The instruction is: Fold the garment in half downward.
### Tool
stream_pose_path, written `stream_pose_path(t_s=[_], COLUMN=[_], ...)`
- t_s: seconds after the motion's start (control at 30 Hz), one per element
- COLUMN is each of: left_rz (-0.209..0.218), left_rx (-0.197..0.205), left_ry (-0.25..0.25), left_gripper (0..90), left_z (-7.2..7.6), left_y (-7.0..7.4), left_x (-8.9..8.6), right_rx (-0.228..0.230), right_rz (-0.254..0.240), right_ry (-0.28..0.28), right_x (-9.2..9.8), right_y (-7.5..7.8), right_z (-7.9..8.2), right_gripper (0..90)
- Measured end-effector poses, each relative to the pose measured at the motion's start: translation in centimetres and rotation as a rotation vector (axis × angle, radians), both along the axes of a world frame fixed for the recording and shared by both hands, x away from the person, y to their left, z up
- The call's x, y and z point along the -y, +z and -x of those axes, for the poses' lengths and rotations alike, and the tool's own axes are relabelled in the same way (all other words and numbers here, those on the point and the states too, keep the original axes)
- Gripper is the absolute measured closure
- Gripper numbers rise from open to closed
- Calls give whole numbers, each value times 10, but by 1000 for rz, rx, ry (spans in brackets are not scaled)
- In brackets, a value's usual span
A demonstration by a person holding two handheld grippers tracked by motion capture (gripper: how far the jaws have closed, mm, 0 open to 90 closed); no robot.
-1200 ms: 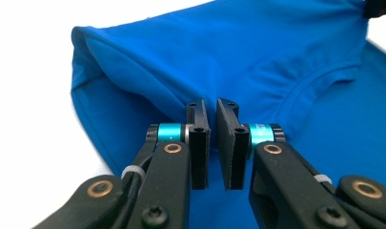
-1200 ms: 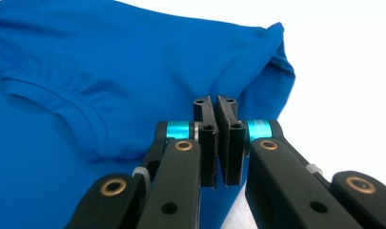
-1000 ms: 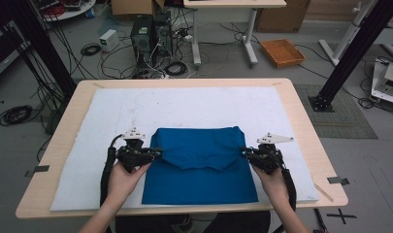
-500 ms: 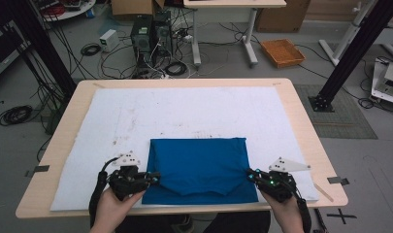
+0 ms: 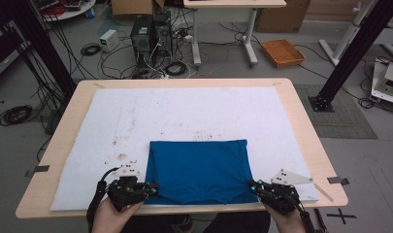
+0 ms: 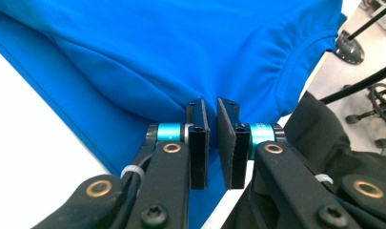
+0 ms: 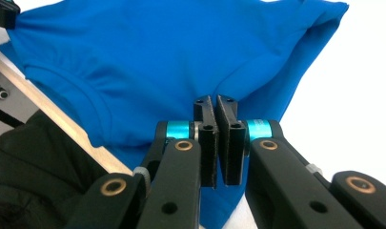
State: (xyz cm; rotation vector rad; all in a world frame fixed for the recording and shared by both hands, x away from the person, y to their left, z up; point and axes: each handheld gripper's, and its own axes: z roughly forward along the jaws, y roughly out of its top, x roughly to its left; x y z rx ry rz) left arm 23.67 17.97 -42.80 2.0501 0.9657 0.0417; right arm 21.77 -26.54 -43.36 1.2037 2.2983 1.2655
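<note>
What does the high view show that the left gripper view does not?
High view alone: the whole wooden table, the stained white mat and an orange tray on the floor. Left gripper view alone: the shirt's stitched collar and the left gripper fingers pinching fabric. Both share the blue shirt.

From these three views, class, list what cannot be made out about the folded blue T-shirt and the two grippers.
- T-shirt near hem: high view, hangs past the table edge.
- Under layers: covered by the top fold.
- Left gripper and right gripper pinch points: fabric hides them.
</note>
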Motion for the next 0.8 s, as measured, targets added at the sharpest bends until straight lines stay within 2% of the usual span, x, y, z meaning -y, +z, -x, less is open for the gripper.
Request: stream_pose_path(t_s=[0.13,0.17,0.2,0.27,0.33,0.4,0.5,0.57,0.67,0.73,0.8], left_rz=[-18,-13,-9,-13,-23,-9,-8,-10,-2,-11,-34], left_rx=[9,14,21,50,88,118,168,194,213,228,239], left_ry=[10,23,32,44,76,107,164,201,253,294,308], left_gripper=[668,634,589,548,531,527,524,524,524,521,521], left_z=[1,2,1,-3,-11,-23,-43,-59,-82,-95,-106], left_y=[-1,0,1,5,9,13,16,16,14,12,10], left_x=[1,0,0,-3,-4,-7,-9,-10,-14,-15,-16], right_rx=[-3,0,7,31,51,84,108,105,110,105,83], right_rz=[21,22,19,20,13,-7,-21,-46,-41,-35,-36], right_ry=[10,2,0,-18,-40,-60,-95,-114,-149,-174,-204], right_x=[-3,-3,-2,0,3,5,5,5,1,-2,-4], right_y=[-4,-3,-2,2,7,11,16,19,22,21,16], right_z=[1,1,-1,-5,-13,-24,-45,-62,-89,-106,-121], right_gripper=[758,716,714,682,666,642,619,618,610,590,578])
